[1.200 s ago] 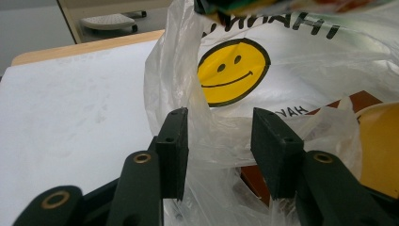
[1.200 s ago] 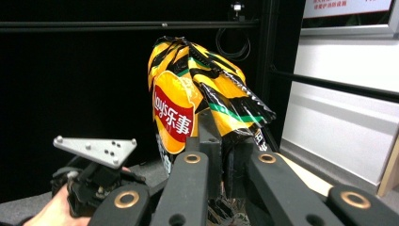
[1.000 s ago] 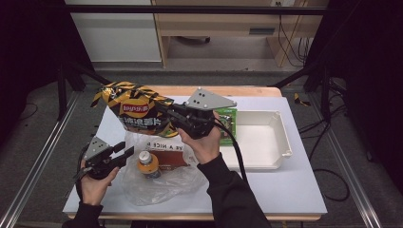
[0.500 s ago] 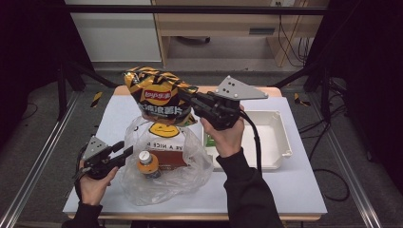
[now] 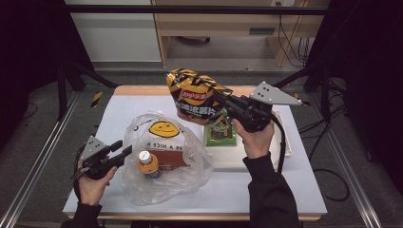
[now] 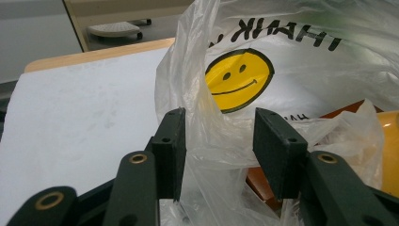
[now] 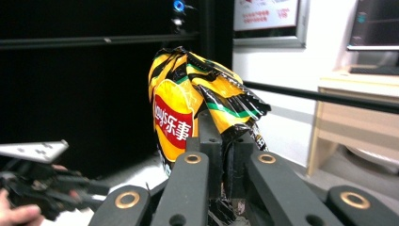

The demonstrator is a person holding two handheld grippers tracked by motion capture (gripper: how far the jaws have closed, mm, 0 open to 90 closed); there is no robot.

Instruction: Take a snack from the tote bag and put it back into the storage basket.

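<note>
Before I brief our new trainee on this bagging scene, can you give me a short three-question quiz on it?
1. True or false: the right gripper is shut on the chip bag.
2. What drink item lies inside the plastic bag? A) a carton B) a bottle with an orange cap C) a mug
3. Fill in: the green packet lies in the white ____.

Key:
1. True; in the right gripper view the jaws pinch the bag's edge, held up above the table.
2. B
3. tray

Extra note: the left gripper has plastic film between its jaws, which stand apart.
</note>
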